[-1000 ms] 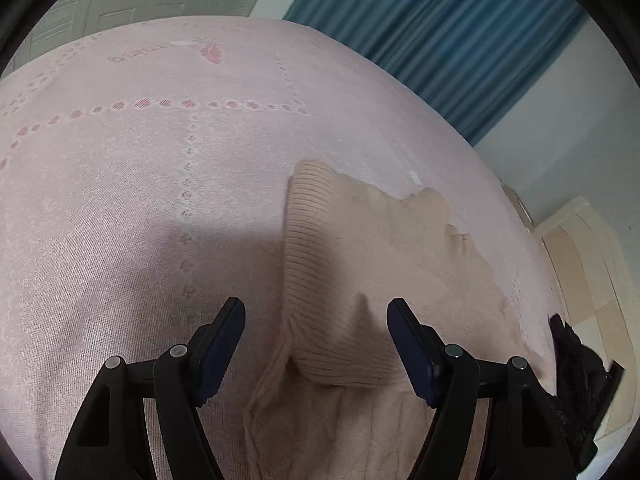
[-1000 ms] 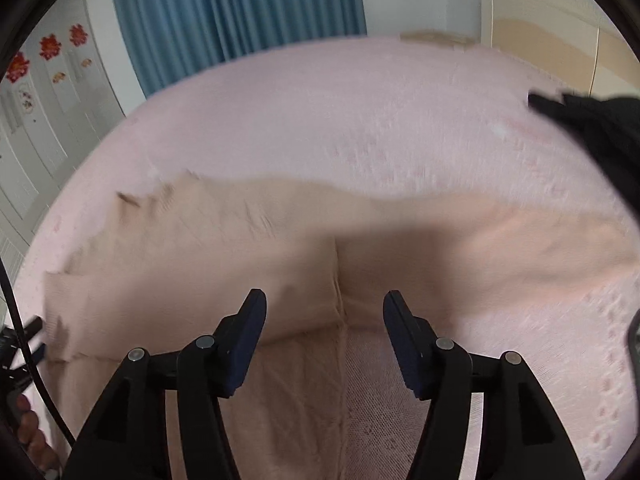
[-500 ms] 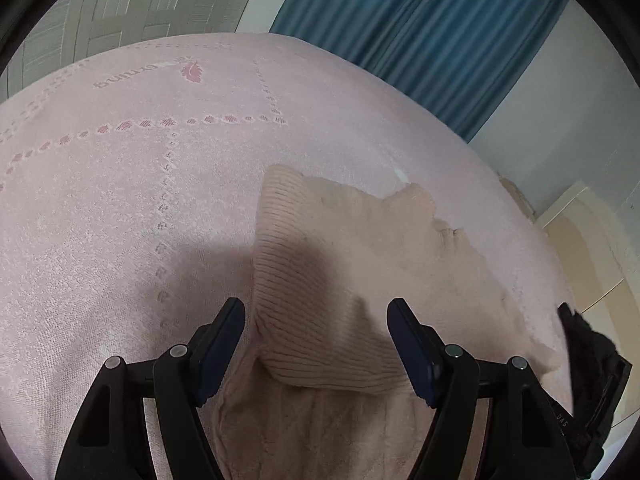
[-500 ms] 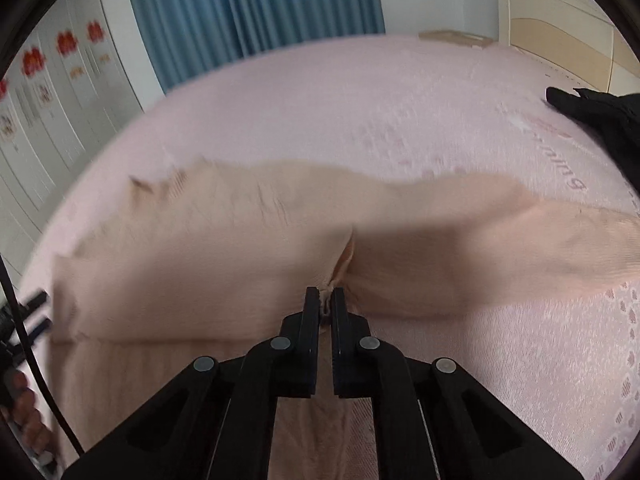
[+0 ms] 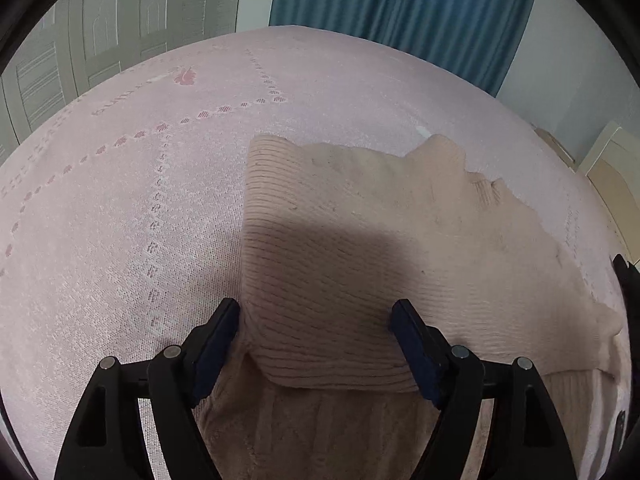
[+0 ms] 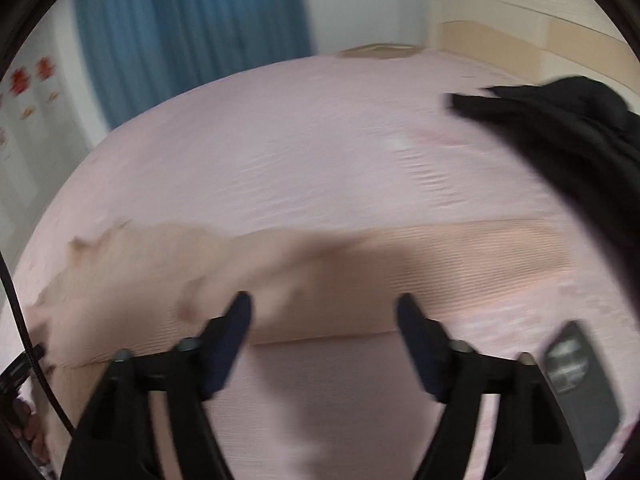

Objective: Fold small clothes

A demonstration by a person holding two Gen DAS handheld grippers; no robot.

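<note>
A beige knit sweater (image 5: pixel 360 240) lies spread on the pink bedspread (image 5: pixel 120 200), one ribbed part folded over the rest. My left gripper (image 5: pixel 316 316) is open, its fingers either side of the folded ribbed edge, just above it. In the right wrist view the sweater (image 6: pixel 360 272) stretches across the bed, blurred. My right gripper (image 6: pixel 324 312) is open and empty above the sweater's near edge.
A black garment (image 6: pixel 560 128) lies at the right of the bed, and shows at the far right edge in the left wrist view (image 5: pixel 628 280). A dark phone (image 6: pixel 580 384) lies at the lower right. Blue curtains (image 5: pixel 400 12) and a wooden headboard (image 6: pixel 520 28) stand behind.
My right gripper shut on the sweater's fold half a second ago, and has now opened and let go, shifting right. My left gripper stayed open and moved closer over the ribbed fold.
</note>
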